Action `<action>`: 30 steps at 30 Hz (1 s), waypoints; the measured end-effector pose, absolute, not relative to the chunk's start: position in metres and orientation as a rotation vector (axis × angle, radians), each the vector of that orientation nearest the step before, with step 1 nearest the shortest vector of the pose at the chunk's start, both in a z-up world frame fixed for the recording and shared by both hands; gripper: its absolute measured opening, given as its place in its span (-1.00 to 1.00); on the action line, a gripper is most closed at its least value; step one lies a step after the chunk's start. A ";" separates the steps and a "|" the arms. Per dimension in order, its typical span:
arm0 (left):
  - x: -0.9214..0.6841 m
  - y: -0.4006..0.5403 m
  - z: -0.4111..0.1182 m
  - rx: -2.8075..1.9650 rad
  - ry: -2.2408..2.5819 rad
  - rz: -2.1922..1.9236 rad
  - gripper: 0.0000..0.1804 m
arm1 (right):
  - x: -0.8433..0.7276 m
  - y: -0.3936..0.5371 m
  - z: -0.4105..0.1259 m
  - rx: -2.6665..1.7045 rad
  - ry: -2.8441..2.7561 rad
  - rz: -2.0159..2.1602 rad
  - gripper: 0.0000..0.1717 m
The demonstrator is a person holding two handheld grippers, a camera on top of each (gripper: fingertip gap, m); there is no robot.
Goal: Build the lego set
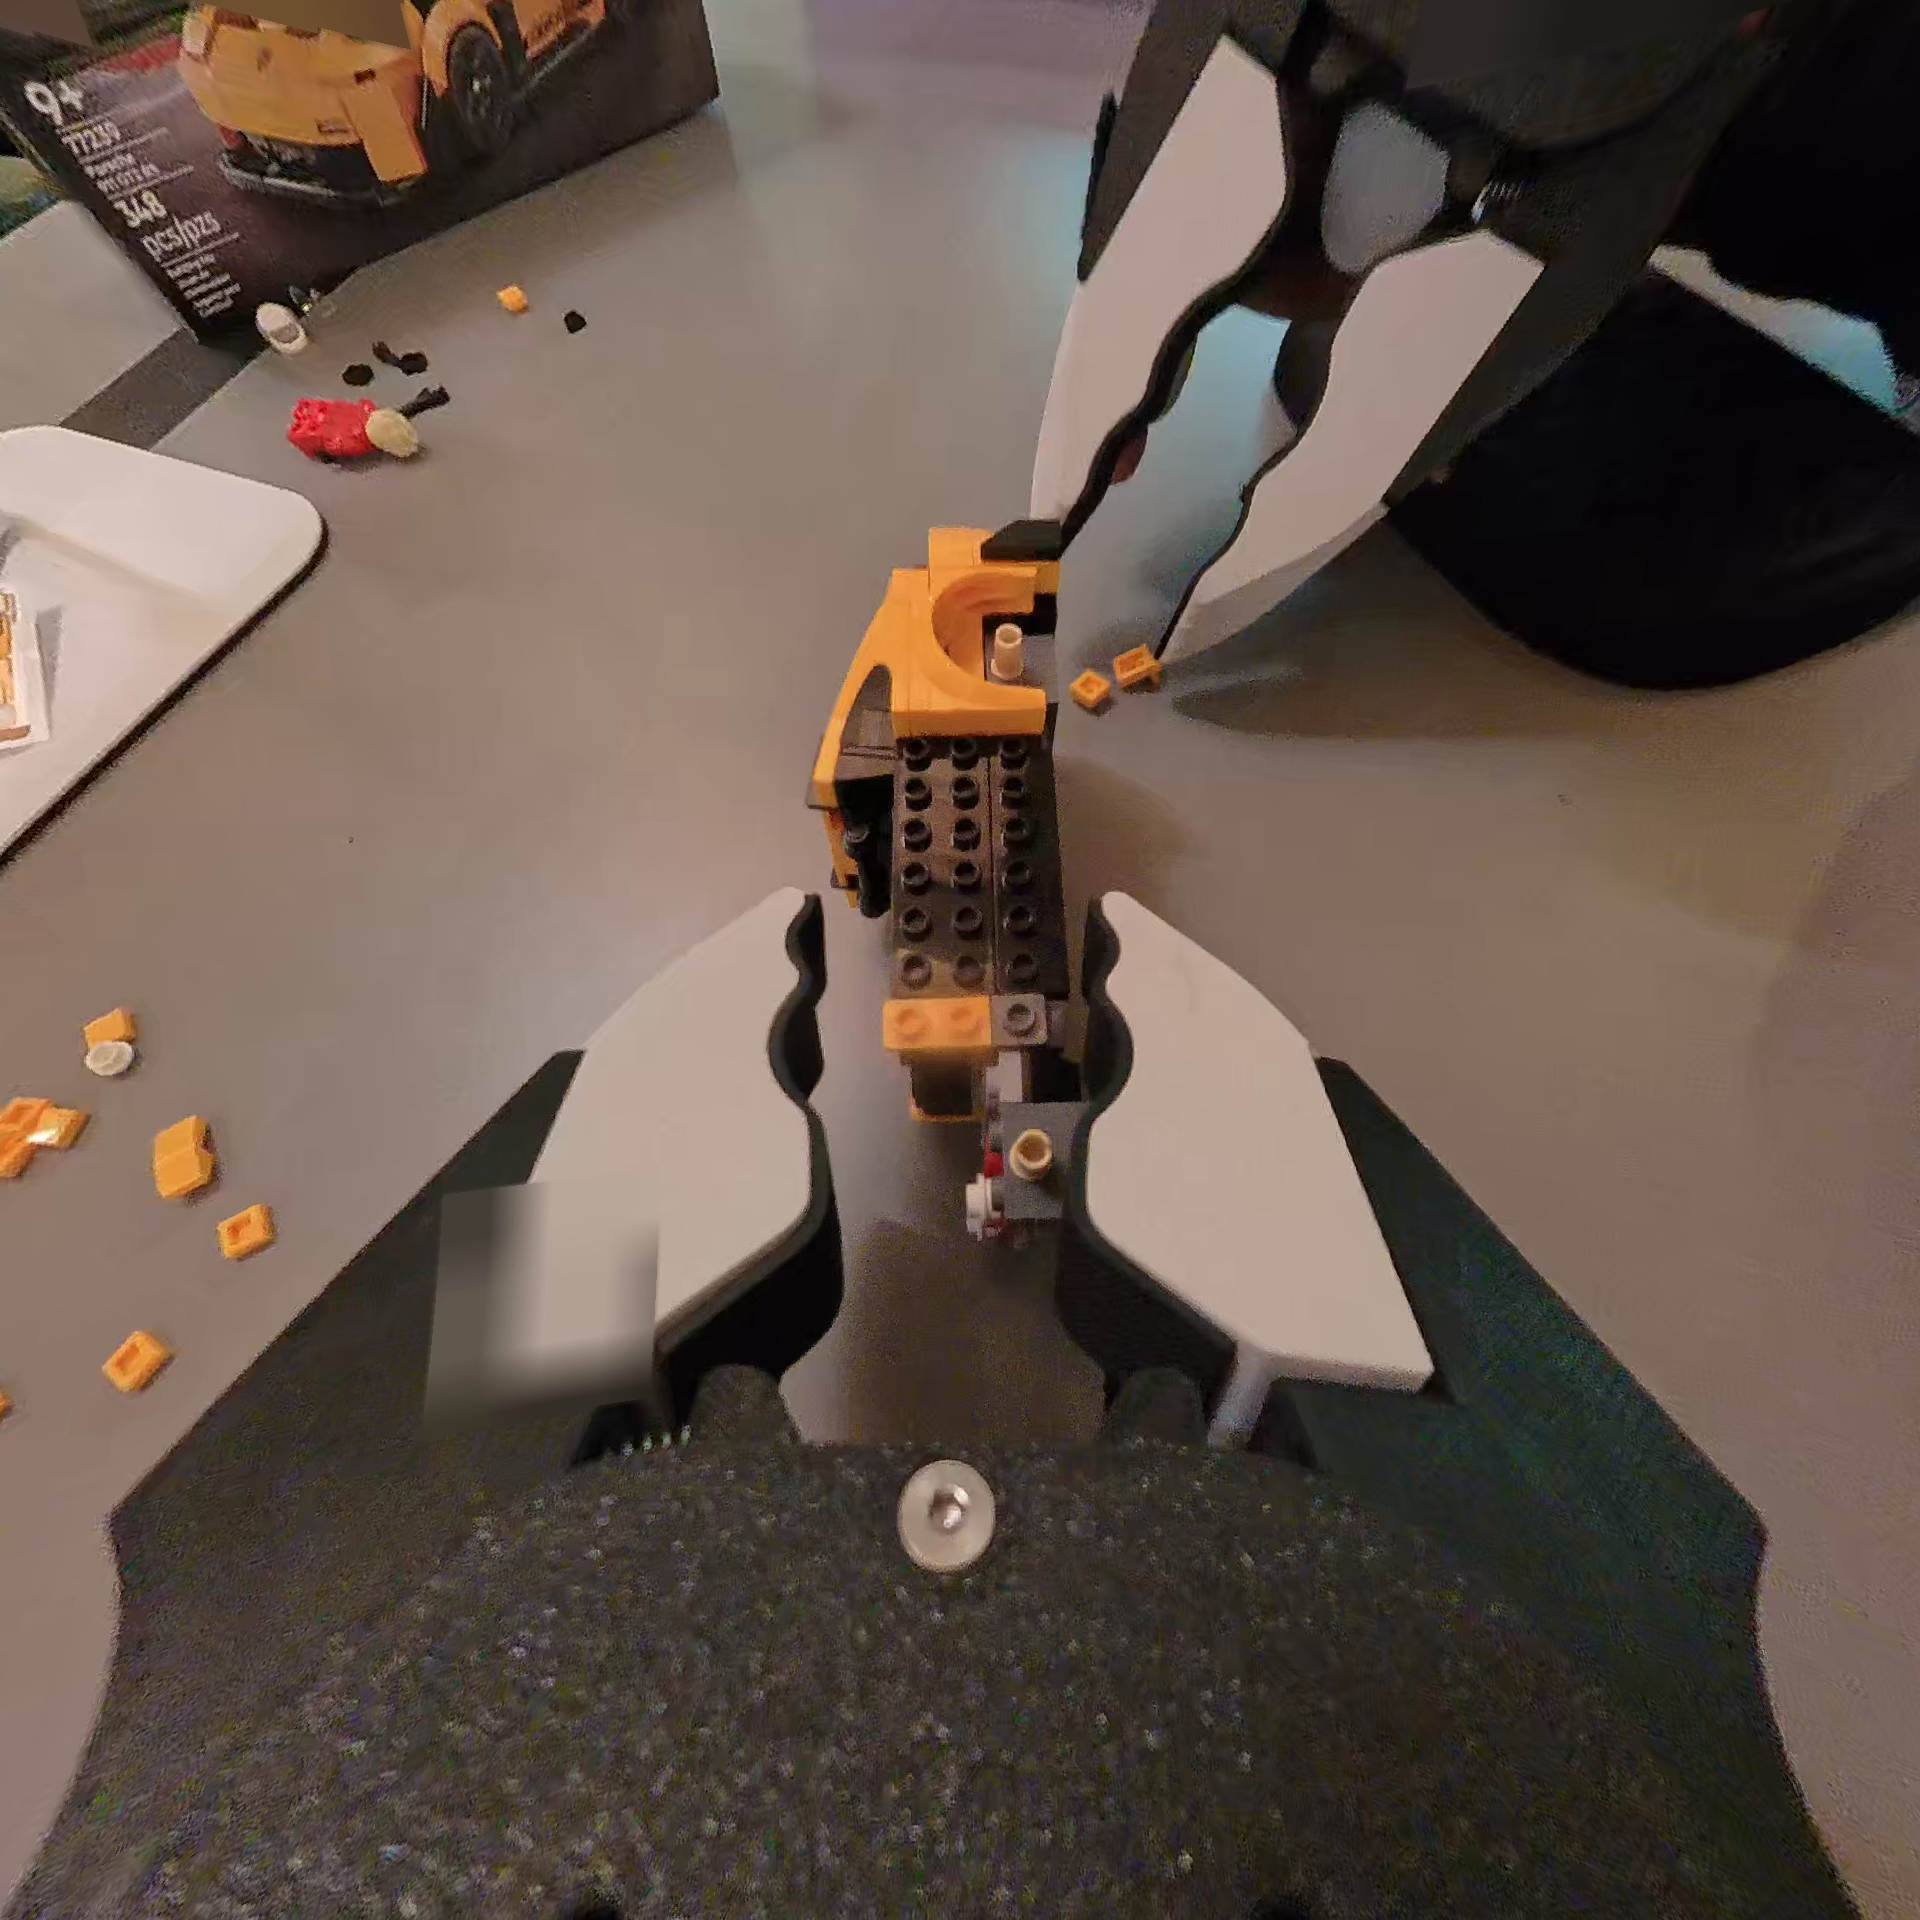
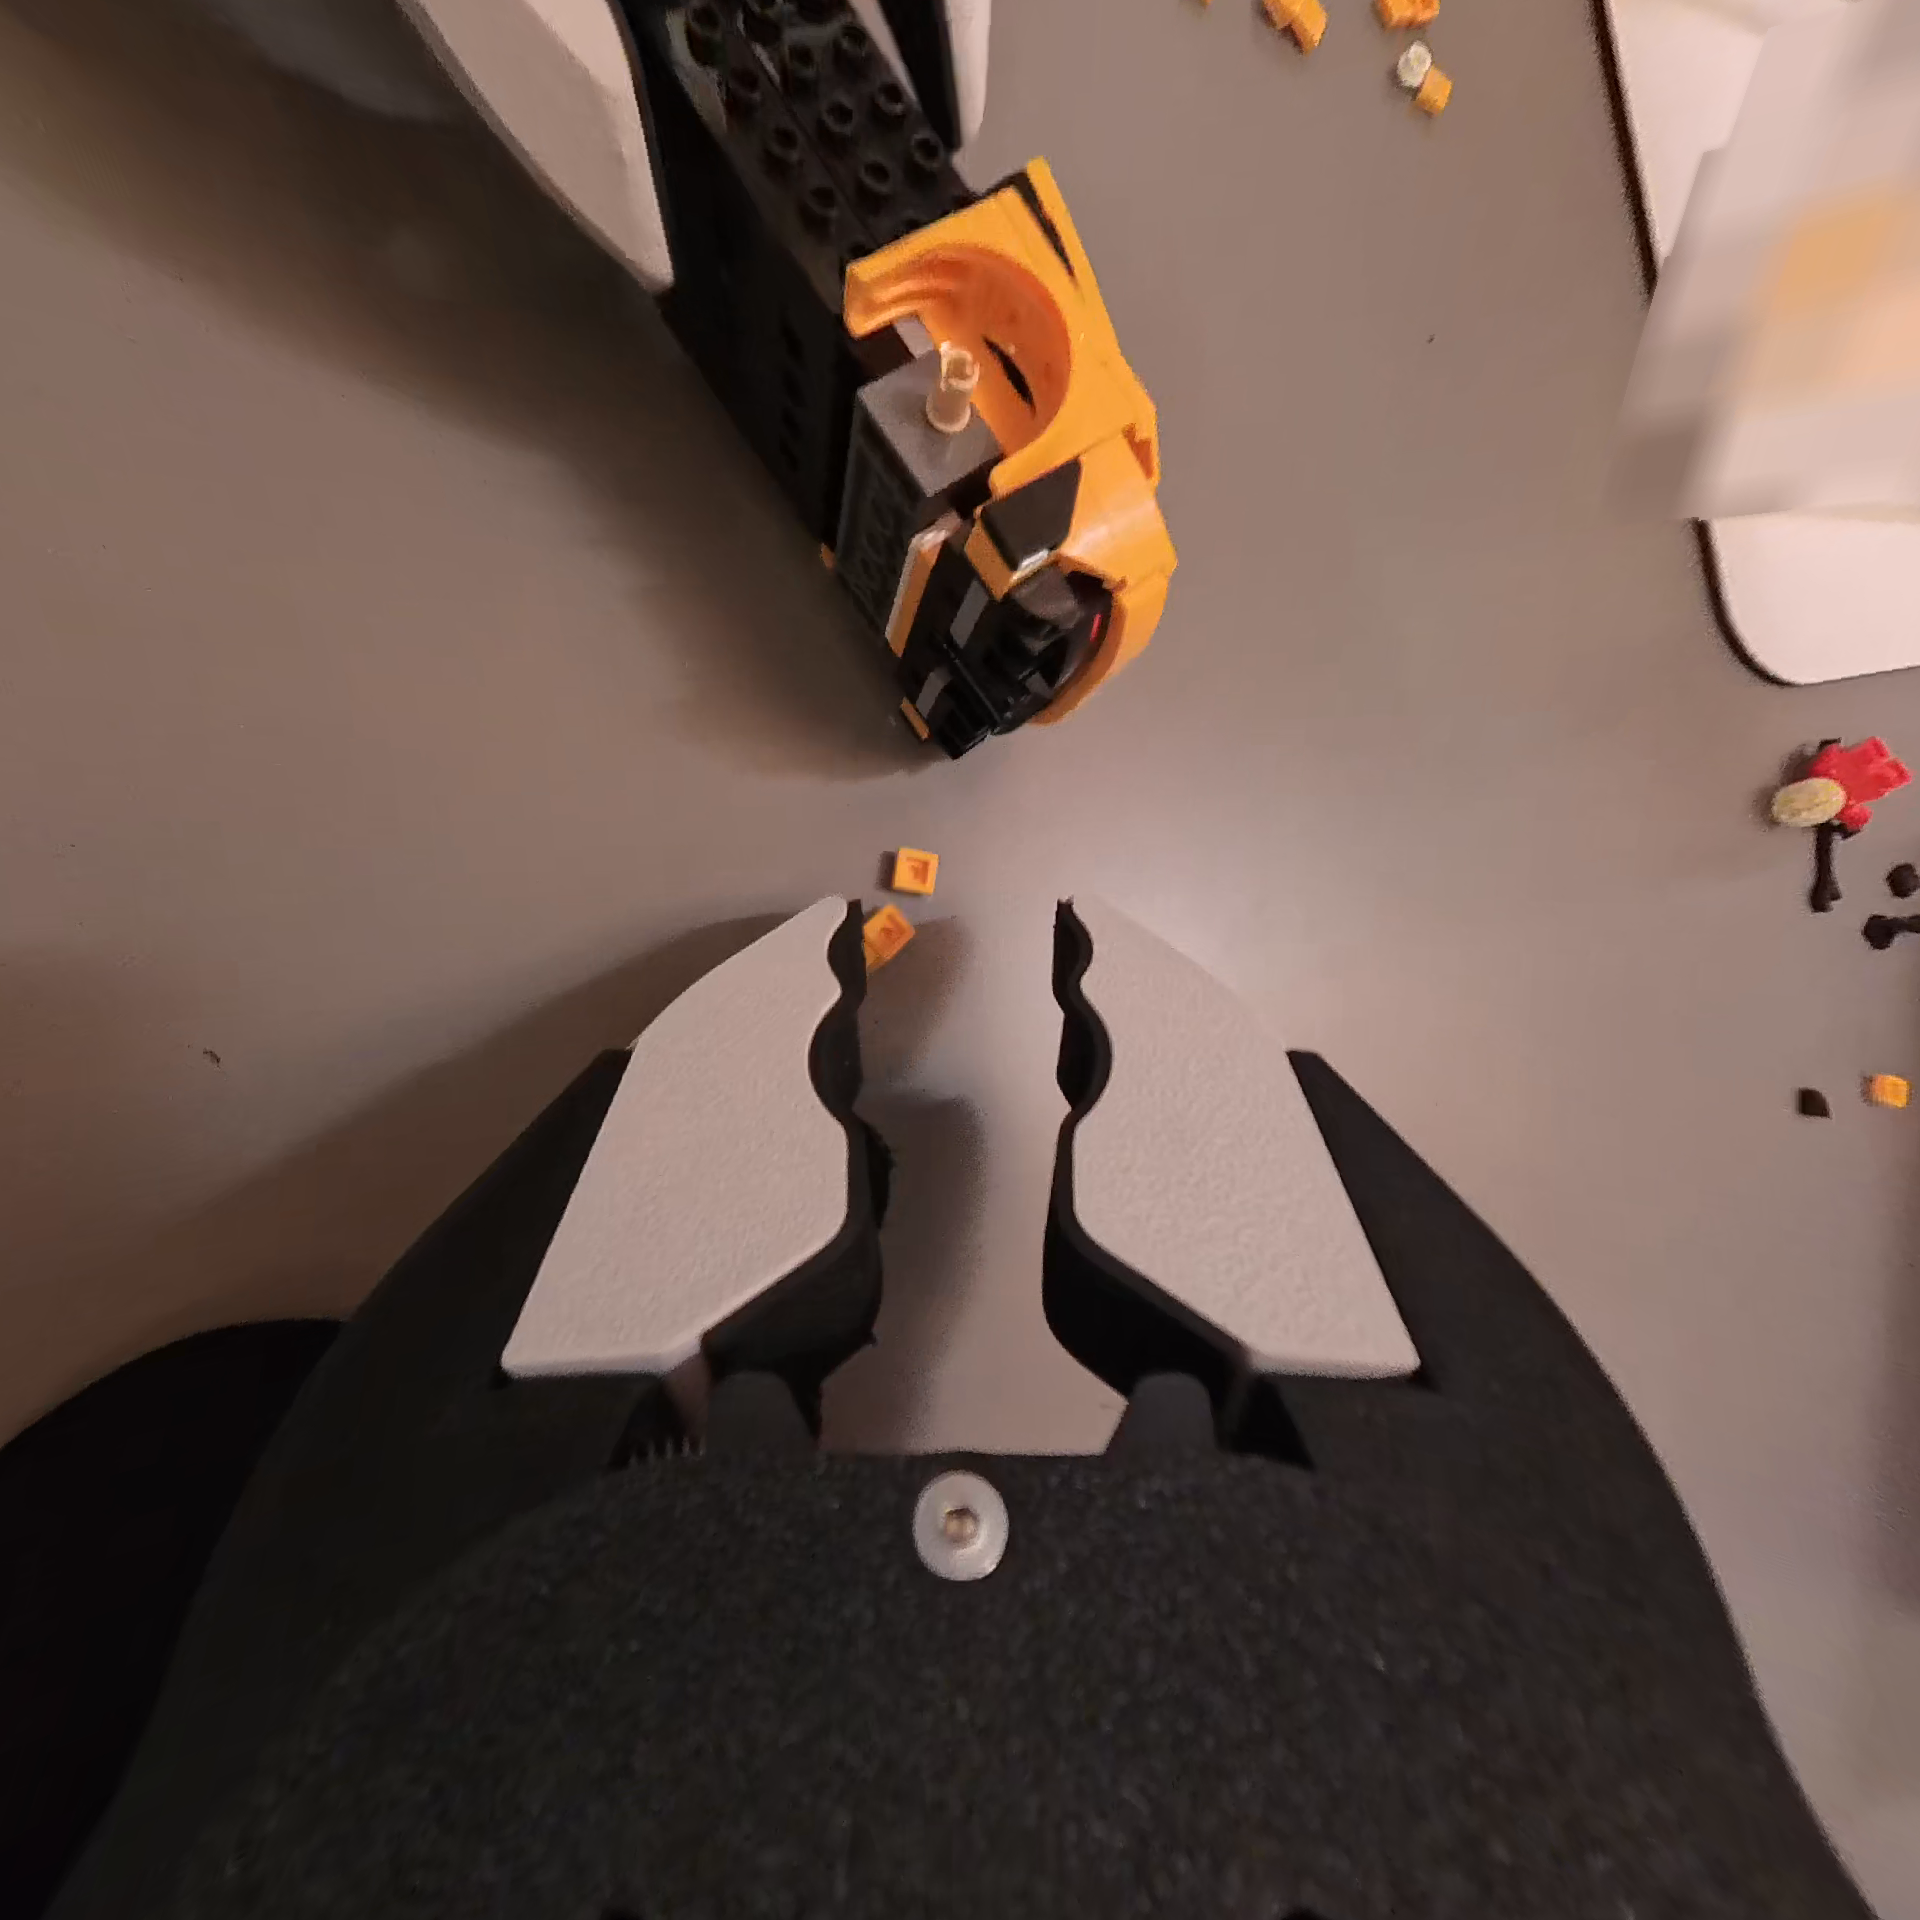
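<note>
Left gripper (image 1: 951, 935), jaws parted, straddles the yellow-and-black brick car model (image 1: 961, 790) without clamping; right gripper (image 2: 956, 925), released, touches a small yellow square tile (image 2: 885, 933) at ten o'clock.

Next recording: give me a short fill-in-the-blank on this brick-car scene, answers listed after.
1. The partly built car is yellow-orange and ____.
2. The car lies between the fingers of the ____ gripper.
3. Next to the right gripper lie two small ____ tiles.
4. The box pictures a ____.

Answers: black; left; orange; car

Brick car (image 1: 961, 790) between left gripper's (image 1: 951, 935) fingers
</note>
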State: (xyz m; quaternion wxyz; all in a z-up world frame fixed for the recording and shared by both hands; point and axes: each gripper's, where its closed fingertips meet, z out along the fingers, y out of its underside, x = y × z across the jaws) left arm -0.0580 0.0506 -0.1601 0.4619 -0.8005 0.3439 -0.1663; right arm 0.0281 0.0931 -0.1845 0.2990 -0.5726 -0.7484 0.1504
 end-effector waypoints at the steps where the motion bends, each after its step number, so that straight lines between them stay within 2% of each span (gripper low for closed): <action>1: -0.057 0.050 -0.158 -1.960 0.842 -0.426 -0.46 | 0.030 0.093 -0.186 -1.528 -1.986 0.400 -0.60; 18: -0.062 0.050 -0.150 -1.925 0.827 -0.398 -0.50 | 0.030 0.083 -0.190 -1.590 -1.930 0.484 -0.60; 24: -0.062 0.051 -0.149 -1.920 0.823 -0.401 -0.52 | 0.042 0.082 -0.187 -1.662 -1.927 0.329 -0.60; 30: -0.061 0.050 -0.148 -1.916 0.826 -0.402 -0.52 | 0.043 0.080 -0.199 -1.752 -1.923 0.398 -0.64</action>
